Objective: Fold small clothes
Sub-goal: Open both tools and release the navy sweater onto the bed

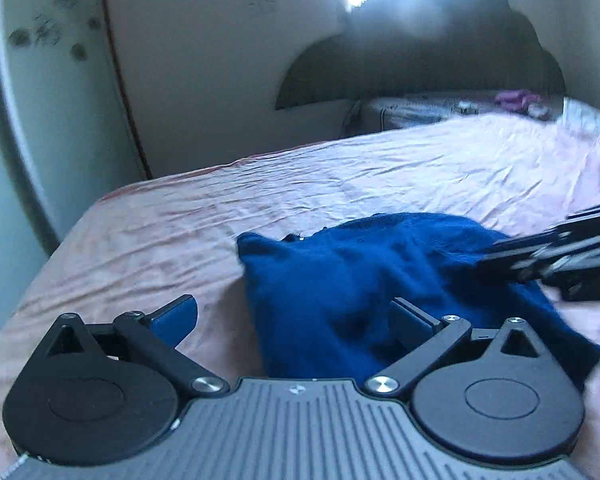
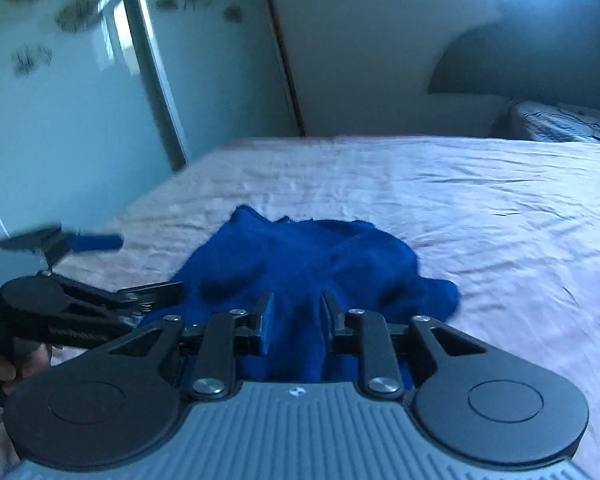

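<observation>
A dark blue knitted garment point(image 1: 360, 276) lies bunched on the pink bedsheet point(image 1: 180, 220); it also shows in the right wrist view point(image 2: 300, 264). My left gripper point(image 1: 296, 316) is open wide, its jaws astride the garment's near left edge, holding nothing. My right gripper point(image 2: 296, 320) has its jaws partly closed with a fold of the blue fabric between them; I cannot tell whether it pinches the cloth. The right gripper also shows blurred at the right of the left wrist view point(image 1: 560, 256), and the left gripper at the left of the right wrist view point(image 2: 80, 264).
The bed's pink sheet point(image 2: 480, 220) spreads far and right. A pale wardrobe door with grey prints point(image 2: 60, 100) stands left of the bed. A dark arched headboard point(image 1: 420, 68) and a low table with small items point(image 1: 460, 108) are at the far end.
</observation>
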### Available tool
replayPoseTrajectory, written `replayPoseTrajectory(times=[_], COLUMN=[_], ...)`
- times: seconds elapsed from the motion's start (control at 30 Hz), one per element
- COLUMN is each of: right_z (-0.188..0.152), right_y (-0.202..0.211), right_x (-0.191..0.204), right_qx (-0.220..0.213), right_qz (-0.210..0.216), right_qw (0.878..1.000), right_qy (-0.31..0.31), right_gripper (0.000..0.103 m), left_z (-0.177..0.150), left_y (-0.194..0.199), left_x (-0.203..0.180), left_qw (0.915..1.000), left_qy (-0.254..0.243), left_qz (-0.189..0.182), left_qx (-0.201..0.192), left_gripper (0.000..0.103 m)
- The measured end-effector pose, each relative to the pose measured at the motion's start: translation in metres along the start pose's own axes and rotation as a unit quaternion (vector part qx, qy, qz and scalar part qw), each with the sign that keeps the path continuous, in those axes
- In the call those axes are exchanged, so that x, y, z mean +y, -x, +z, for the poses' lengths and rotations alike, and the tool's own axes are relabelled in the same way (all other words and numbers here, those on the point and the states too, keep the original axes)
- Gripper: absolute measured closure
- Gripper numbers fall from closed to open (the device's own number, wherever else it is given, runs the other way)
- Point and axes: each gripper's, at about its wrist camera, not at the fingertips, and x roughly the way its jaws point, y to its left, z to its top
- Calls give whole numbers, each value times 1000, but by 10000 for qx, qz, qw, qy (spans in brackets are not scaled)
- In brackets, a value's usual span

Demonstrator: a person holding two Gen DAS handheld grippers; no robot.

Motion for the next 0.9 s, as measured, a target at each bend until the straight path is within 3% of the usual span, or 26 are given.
replayPoseTrajectory(times=[0.07,0.1,0.23,0.33,0.43,0.53,0.67,0.83,0.9], right_z=[-1,-5,-10,-20,-33,-47,-48,-62,-64], right_y=[-35,-45,-20,6,4,-10,12,5,9], right_x=[0,-3,-1,17,31,30,32,32,33], right_qx=[373,504,176,-27,103,426,84,419,371], right_qz=[-443,-638,-794,-664,-598,-938,-753,-832,-832], right_qw=[9979,9961,9966,9969,9958,9919,9964,9949,9953], right_qy=[274,353,117,427,681,741,370,391,327], right_gripper=[80,80,76,60,45,44,44,43,37], left_z=[-7,-12,-19,-23,-29,-35,-43,-53,-55], left_y=[-30,-41,-25,-10,-9,-9,-5,-1,3], left_x=[-7,-6,14,15,11,7,9,13,13], left_qw=[9991,9983,9969,9966,9957,9942,9920,9864,9855], left_qy=[-130,-57,611,720,813,916,1098,1463,1508], left_qz=[142,128,-77,45,-68,-21,-77,-108,-129], left_qx=[368,571,480,406,441,564,617,738,762], left_gripper=[11,12,10,8,6,4,2,1,0])
